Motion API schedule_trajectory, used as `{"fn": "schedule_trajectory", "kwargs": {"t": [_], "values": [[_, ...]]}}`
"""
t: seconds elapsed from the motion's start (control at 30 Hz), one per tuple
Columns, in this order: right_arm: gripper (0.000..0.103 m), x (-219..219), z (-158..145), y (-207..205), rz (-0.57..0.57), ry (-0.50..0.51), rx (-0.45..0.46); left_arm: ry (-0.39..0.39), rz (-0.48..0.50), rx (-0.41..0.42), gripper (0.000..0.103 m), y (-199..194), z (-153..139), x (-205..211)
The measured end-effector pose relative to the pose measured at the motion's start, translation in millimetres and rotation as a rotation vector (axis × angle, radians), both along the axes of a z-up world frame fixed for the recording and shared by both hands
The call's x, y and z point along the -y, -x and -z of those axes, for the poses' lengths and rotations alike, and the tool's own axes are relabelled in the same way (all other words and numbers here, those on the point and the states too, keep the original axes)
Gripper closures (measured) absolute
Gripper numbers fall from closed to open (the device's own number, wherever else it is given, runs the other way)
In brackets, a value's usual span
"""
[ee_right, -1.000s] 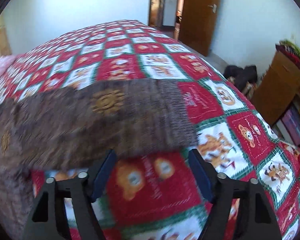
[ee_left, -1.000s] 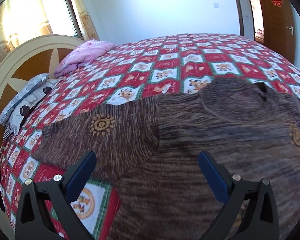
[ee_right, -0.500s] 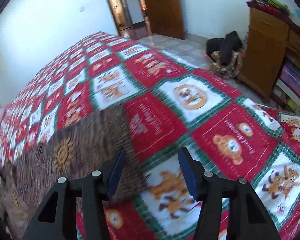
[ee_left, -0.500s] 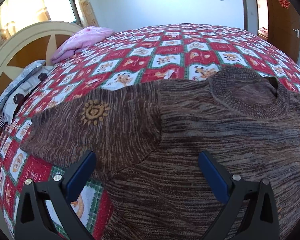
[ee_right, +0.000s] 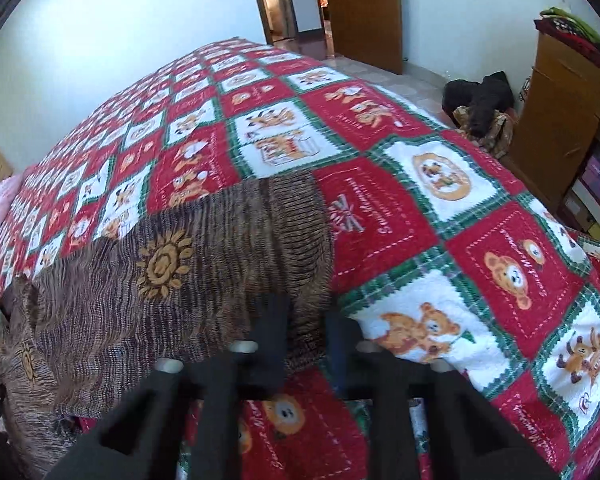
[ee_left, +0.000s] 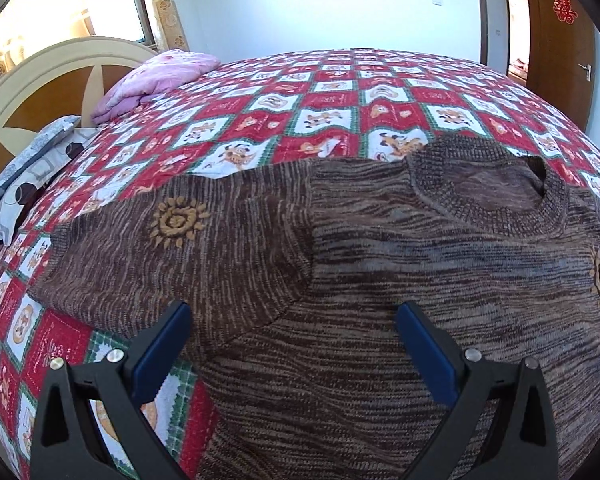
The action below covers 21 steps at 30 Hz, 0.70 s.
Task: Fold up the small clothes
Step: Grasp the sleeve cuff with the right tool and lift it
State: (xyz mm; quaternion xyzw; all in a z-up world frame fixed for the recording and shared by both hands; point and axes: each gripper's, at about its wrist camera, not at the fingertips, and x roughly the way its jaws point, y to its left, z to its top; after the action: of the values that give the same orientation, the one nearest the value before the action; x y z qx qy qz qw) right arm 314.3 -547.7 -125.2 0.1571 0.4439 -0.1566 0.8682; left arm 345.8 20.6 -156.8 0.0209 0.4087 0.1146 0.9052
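A brown striped knitted sweater [ee_left: 340, 280] with orange sun motifs lies flat on the red patchwork quilt [ee_left: 340, 100], neck hole at the far right. My left gripper [ee_left: 290, 320] hovers open over the seam between body and left sleeve, nothing between its blue pads. In the right wrist view the other sleeve [ee_right: 220, 248] stretches toward its ribbed cuff [ee_right: 300, 216]. My right gripper [ee_right: 306, 332] is at the cuff's near corner, its jaws closing with the knit pinched between them.
A pink blanket [ee_left: 160, 76], a grey pillow [ee_left: 28, 168] and a cream headboard [ee_left: 40, 80] are at the bed's left end. Right of the bed are a wooden cabinet [ee_right: 560, 120] and a dark pile [ee_right: 480, 100] on the floor. Bare quilt [ee_right: 440, 184] lies beyond the cuff.
My right gripper swung to the end of the sleeve and its jaws narrowed from wide apart onto the cuff. The left gripper stayed open over the sweater, with its view only slightly shifted.
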Motion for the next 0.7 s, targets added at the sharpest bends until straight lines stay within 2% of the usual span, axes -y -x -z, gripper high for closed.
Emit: {"fn": "schedule_trajectory", "kwargs": {"t": [0.1, 0.4, 0.7], "values": [[0.092, -5.3, -9.0, -1.1, -0.013, -0.018, 0.012, 0.016, 0.008, 0.005, 0.0, 0.5, -0.1, -1.3], [0.093, -63.7, -58.4, -15.2, -0.124, 0.072, 0.111, 0.051, 0.009, 0.012, 0.0, 1.6, 0.6, -5.0], [0.093, -188.5, -87.1, -28.6, -0.396, 0.181, 0.183, 0.065, 0.006, 0.011, 0.0, 3.1, 2.3, -7.9]]}}
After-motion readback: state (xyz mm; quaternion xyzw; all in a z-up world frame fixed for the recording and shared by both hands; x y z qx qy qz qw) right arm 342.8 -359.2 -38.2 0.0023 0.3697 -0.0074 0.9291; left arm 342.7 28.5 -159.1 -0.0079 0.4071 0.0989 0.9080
